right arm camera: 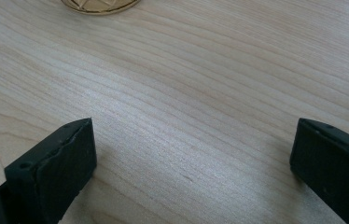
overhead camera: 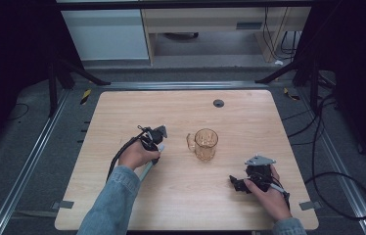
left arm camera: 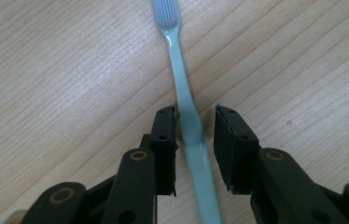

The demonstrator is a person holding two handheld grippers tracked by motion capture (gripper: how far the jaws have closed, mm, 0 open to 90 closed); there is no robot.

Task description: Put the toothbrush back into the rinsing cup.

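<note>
Closing in on the pale green toothbrush [left arm camera: 189,126] lying flat on the tabletop [overhead camera: 122,112], the left claw [left arm camera: 196,130] straddles its handle, one pad touching, not yet pinching; lifting remains. At three o'clock stands the amber cup [overhead camera: 206,144]; the right claw [right arm camera: 191,154] rests spread, empty

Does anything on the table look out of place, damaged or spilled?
Nothing stands out. The amber glass mug stands upright and looks empty, with no spill on the wooden table. The pale green toothbrush lies flat and looks intact.
</note>
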